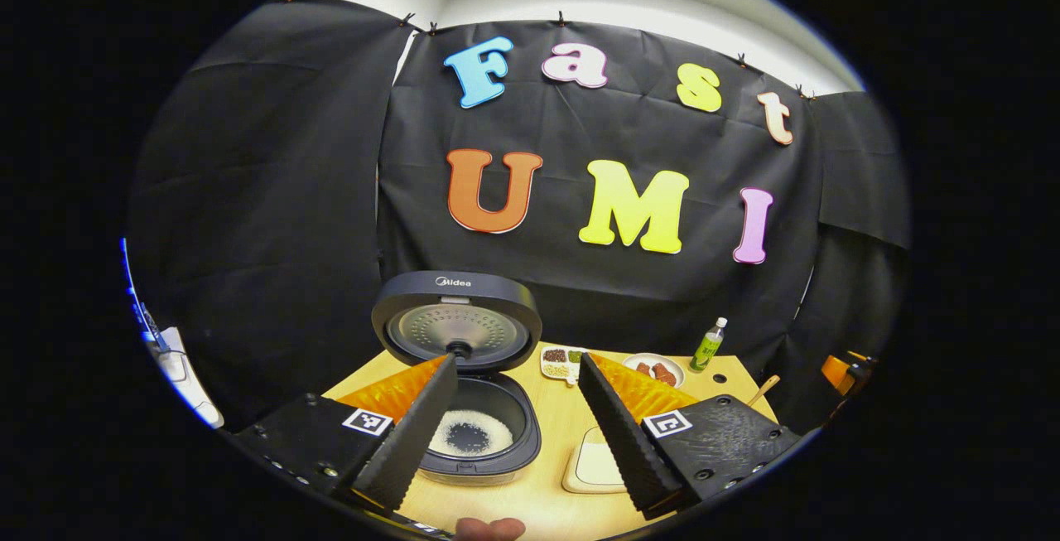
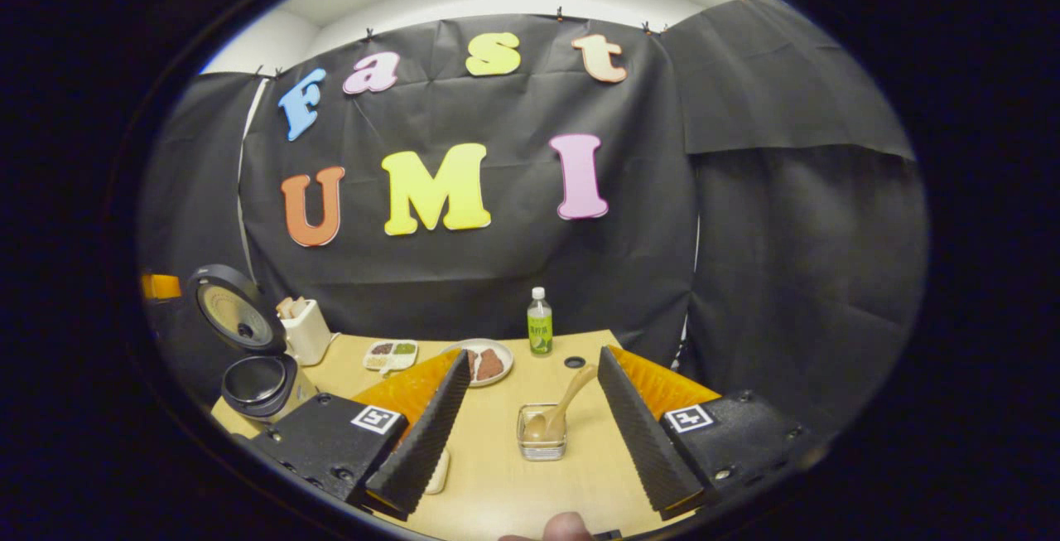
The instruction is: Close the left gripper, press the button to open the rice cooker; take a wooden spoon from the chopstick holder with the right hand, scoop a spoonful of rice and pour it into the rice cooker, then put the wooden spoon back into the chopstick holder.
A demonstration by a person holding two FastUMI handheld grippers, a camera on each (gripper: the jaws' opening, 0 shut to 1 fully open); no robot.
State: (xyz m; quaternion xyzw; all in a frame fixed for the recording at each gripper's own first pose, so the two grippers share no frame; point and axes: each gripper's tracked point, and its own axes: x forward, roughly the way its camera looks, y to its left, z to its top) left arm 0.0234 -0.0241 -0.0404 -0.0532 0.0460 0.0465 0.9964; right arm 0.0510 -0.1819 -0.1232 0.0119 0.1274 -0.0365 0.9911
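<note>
The dark rice cooker [image 1: 476,450] stands open with its lid [image 1: 457,330] upright, and white rice lies in a ring in its pot. My left gripper [image 1: 517,441] is open just in front of the cooker, its left finger overlapping the pot's rim. In the right gripper view the wooden spoon [image 2: 567,400] rests bowl-down in a small clear container [image 2: 542,433], handle leaning up to the right. My right gripper [image 2: 530,450] is open and empty, a short way before that container. The cream chopstick holder [image 2: 306,330] stands beside the cooker [image 2: 257,384].
On the wooden table [image 2: 497,483] are a divided dish of grains [image 2: 391,355], a plate of brown food [image 2: 489,363], a green bottle [image 2: 540,323] and a round hole [image 2: 574,362]. A flat cream dish [image 1: 596,466] lies right of the cooker. Black cloth walls the back.
</note>
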